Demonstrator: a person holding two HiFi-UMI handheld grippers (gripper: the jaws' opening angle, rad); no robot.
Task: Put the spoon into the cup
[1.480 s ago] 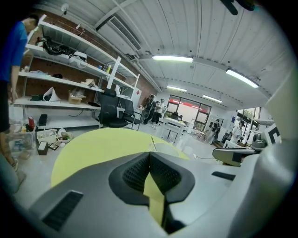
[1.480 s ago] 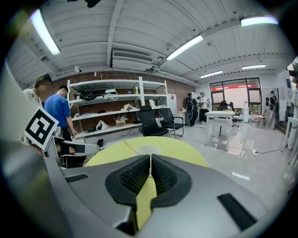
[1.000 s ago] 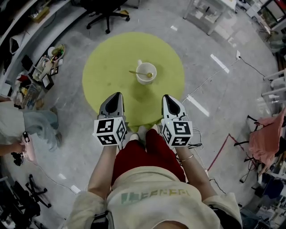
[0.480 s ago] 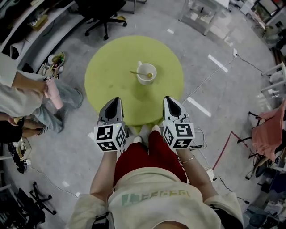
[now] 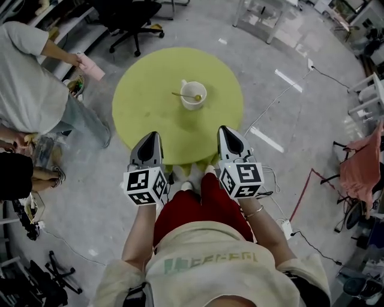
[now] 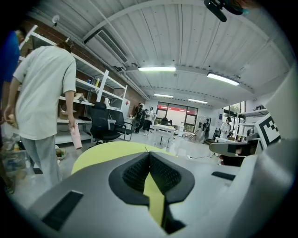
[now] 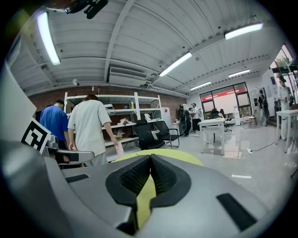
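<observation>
Spoon (image 5: 182, 95) sits in the white cup (image 5: 193, 104): bowl end inside, handle out over the cup's left rim. The cup stands upright on the round yellow-green table (image 5: 150, 102), somewhat past the centre toward the far side, with bare tabletop all round it and well clear of every edge.

Left gripper (image 5: 151, 137) and right gripper (image 5: 226, 131) are held side by side, level with each other, tips just over the table's near edge and pointing toward the cup. In each gripper view the two ribbed pads meet at the tips; both pairs of jaws are closed with nothing between them, and only a wedge of green tabletop shows behind the contact point. The stretch of table between the tips and the cup is bare.

Surroundings:
- A bystander in a light shirt (image 5: 27, 78) stands near the table's left side, holding a pink object (image 5: 91, 67).
- A black office chair (image 5: 129, 15) stands beyond the far edge.
- A cable (image 5: 273, 111) runs across the grey floor to the right.
- Pink cloth (image 5: 359, 171) hangs at far right, well apart from the table.
</observation>
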